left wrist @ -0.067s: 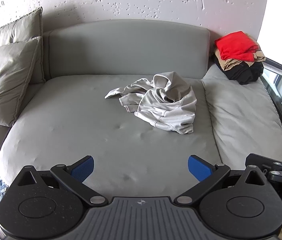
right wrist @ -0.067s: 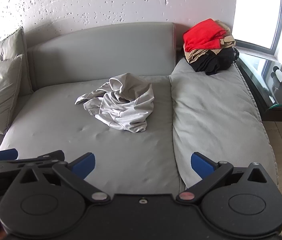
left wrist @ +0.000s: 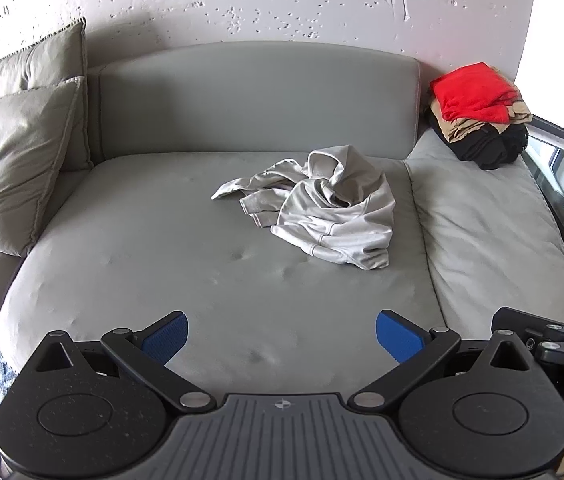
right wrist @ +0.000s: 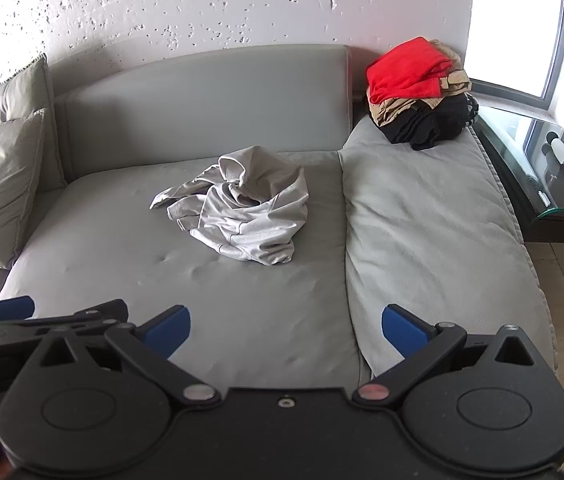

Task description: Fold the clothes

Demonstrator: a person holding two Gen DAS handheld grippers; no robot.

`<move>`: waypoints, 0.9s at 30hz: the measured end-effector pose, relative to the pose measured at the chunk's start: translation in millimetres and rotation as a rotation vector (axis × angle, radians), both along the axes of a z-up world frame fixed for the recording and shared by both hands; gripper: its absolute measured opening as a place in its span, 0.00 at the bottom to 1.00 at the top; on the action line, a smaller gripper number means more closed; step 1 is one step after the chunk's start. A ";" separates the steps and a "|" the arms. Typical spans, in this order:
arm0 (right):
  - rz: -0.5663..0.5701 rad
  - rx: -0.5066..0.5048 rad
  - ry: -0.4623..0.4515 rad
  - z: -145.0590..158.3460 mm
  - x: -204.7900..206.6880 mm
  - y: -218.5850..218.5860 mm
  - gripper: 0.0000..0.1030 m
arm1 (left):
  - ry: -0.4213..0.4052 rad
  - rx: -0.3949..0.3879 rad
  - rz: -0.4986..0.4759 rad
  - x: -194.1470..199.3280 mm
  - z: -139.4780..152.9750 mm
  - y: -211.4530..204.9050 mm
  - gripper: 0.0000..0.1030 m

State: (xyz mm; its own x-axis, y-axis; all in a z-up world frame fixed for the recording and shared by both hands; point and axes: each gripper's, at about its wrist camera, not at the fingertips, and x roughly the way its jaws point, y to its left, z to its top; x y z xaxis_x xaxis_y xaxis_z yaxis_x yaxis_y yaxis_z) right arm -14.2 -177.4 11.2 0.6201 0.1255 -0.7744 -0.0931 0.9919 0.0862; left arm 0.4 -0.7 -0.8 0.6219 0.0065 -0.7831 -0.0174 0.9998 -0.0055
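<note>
Fabric of the crumpled grey garment [left wrist: 317, 208] lies soft on the smooth sofa [left wrist: 162, 264]; my left gripper [left wrist: 282, 336] and right gripper [right wrist: 285, 330] gape empty.

left gripper [left wrist: 282, 338]: jaws wide apart, nothing between, tilted downward | right gripper [right wrist: 285, 330]: jaws wide apart, nothing between, at 3 o'clock of the left

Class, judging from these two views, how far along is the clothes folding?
Done: a pile of clothes, red on top, sits at the sofa's far right end. In hand: nothing; the left gripper and right gripper are open and empty, short of the crumpled grey garment. Left: that garment is unfolded.
</note>
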 end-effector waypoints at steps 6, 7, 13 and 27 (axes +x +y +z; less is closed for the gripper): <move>0.000 0.002 -0.003 -2.8 0.7 2.7 1.00 | -0.002 0.010 0.004 0.9 -1.7 -1.5 0.99; 0.000 0.003 -0.001 -2.9 1.0 2.1 1.00 | -0.002 0.012 0.005 1.1 -2.0 -1.8 0.99; -0.003 0.007 0.014 -4.0 3.3 -1.1 1.00 | 0.003 0.019 0.007 3.5 -2.0 -2.2 0.99; -0.006 0.008 0.015 -4.1 3.4 -1.8 1.00 | 0.000 0.023 0.014 2.9 -2.7 -2.7 0.99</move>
State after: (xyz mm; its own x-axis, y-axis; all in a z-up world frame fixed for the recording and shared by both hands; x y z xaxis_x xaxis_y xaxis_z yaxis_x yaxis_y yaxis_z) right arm -10.8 -179.2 7.1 0.6090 0.1280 -0.7828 -0.0855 0.9917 0.0957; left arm 3.3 -3.4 -3.5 0.6216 0.0334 -0.7826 -0.0312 0.9994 0.0179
